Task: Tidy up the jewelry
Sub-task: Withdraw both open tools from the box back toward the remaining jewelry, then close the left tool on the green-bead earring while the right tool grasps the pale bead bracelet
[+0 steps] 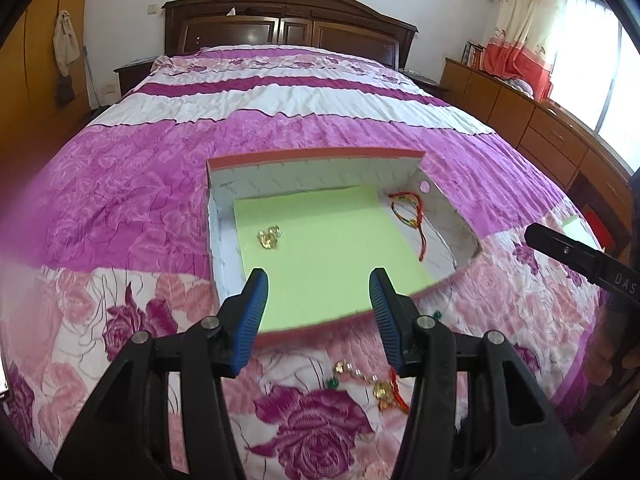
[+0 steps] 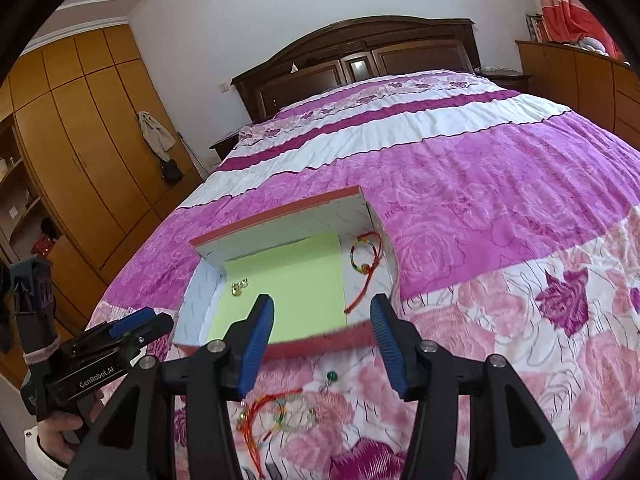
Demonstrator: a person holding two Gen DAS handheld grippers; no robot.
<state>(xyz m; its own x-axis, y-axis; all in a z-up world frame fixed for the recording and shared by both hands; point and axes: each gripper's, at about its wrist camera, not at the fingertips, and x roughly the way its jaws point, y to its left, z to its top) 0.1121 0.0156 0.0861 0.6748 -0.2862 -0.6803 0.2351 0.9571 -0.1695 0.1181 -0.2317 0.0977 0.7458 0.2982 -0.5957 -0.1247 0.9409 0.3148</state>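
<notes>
Pink and magenta roses cover the quilt [image 1: 120,184] on which our open box [image 1: 320,160] sits, its floor lined with a lime-green sheet [image 1: 320,248]. We hold the left gripper [image 1: 318,284] above the box's near edge with its blue pads spread apart and nothing between them. Our right gripper [image 2: 322,312] hangs over the same near edge from the right, its pads likewise parted and empty.

Inside the box, a small gold trinket [image 1: 270,236] lies on the green sheet toward the left wall, far-left of the left gripper's tips. A red cord bracelet [image 1: 412,216] with coloured beads lies along the right wall, partly off the sheet, far-right of those tips.

Loose jewelry [image 1: 372,384] waits on the quilt nearer to us than the box, below and between the fingers: a gold bead chain, a green bead and red cord tangled together. A separate green-bead earring [image 2: 330,378] lies just near of the box's rim. From the right wrist view the tangle [image 2: 280,408] sits between the gripper's arms, partly hidden by the left one.

The box's near wall stands between the loose pile and the green floor. Beyond are a dark wooden headboard [image 1: 288,16] and, far left, a wardrobe [image 2: 80,152].
</notes>
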